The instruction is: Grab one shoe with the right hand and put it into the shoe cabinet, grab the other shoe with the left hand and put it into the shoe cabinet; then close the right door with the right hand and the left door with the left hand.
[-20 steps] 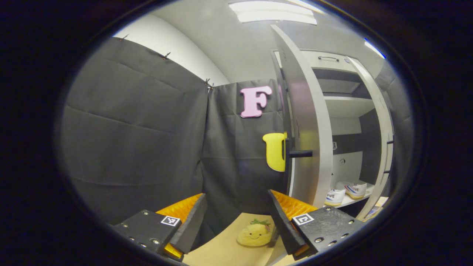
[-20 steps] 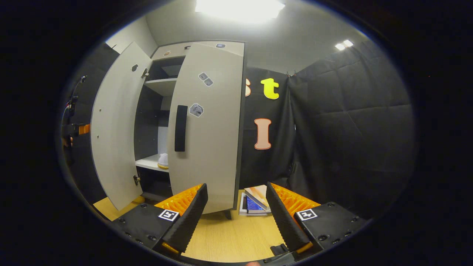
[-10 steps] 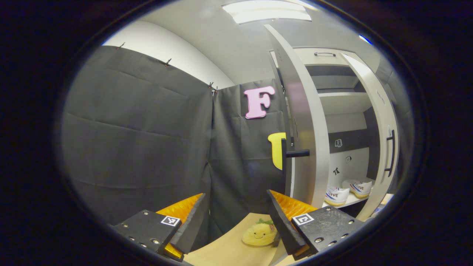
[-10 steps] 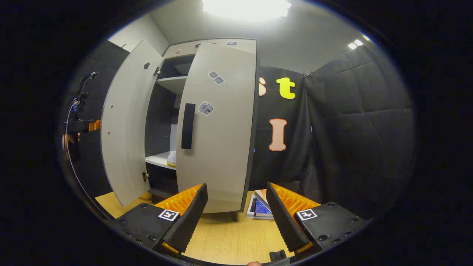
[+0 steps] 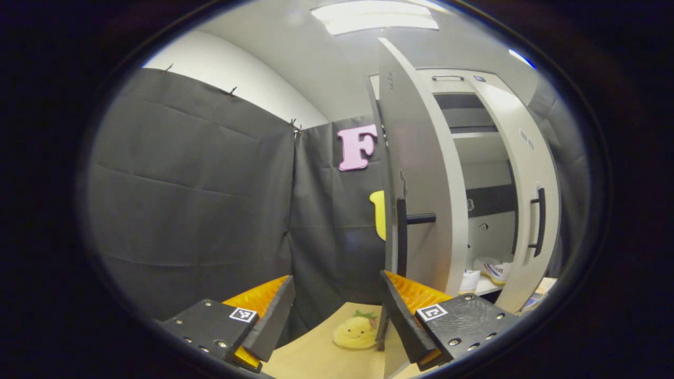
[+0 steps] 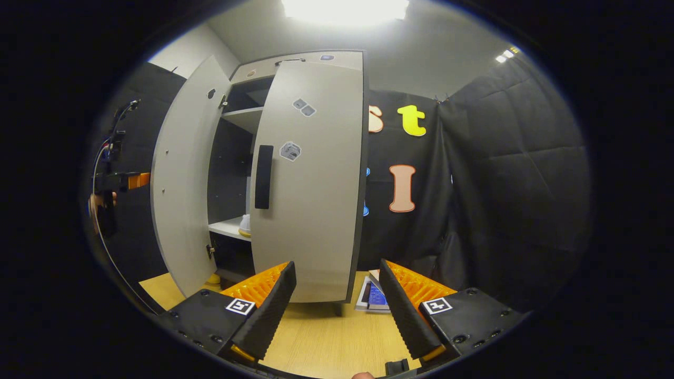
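The white shoe cabinet (image 5: pixel 476 147) stands with both doors ajar. Two white shoes (image 5: pixel 494 268) sit side by side on its lower shelf; in the right gripper view one shoe (image 6: pixel 245 226) peeks out between the doors. The right door (image 6: pixel 310 200) with its dark handle (image 6: pixel 263 176) hangs partly shut, just beyond my open right gripper (image 6: pixel 337 310). The left door (image 5: pixel 421 173) stands nearly edge-on, its handle (image 5: pixel 403 237) just above my open left gripper (image 5: pixel 337 310). Neither gripper holds anything. In the right gripper view the left gripper (image 6: pixel 113 181) and a hand show beyond the left door (image 6: pixel 181 173).
A yellow plush toy (image 5: pixel 355 331) lies on the wooden floor by the left door's foot. A stack of books (image 6: pixel 371 295) lies on the floor to the right of the cabinet. Black cloth walls close in on both sides.
The right door has swung further toward shut, so the opening onto the shoes is narrower. My left gripper has shifted so the left door's outer face and handle now show.
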Demonstrator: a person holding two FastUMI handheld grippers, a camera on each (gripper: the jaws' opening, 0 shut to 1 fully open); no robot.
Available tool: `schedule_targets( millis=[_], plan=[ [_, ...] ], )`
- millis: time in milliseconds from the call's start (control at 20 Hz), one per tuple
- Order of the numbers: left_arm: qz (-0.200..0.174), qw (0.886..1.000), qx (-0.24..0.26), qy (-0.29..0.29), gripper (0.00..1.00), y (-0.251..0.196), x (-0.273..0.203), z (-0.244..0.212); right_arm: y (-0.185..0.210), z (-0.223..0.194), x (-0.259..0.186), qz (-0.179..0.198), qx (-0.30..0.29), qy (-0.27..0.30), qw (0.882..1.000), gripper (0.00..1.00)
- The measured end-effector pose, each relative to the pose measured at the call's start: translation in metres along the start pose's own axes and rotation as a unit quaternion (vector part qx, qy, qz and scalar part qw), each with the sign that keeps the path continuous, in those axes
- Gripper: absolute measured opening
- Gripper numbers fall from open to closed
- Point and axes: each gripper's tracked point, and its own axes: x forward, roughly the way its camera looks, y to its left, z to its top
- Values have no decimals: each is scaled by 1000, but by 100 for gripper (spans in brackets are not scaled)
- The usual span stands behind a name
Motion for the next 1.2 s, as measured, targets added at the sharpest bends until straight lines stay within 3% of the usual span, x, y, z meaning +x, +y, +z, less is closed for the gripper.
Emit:
schedule_targets(
  millis=[450,750,1200],
  plan=[
    [-44,999,-10,-1,94,-79,-2,6,-39,-6,-1,-10,15,-1,1000,99],
    [-76,997,9,-4,94,-144,1,6,-76,-15,-3,-19,27,4,999,99],
    [-64,998,20,-9,94,-141,-34,8,-96,-17,13,6,44,5,999,96]
  ],
)
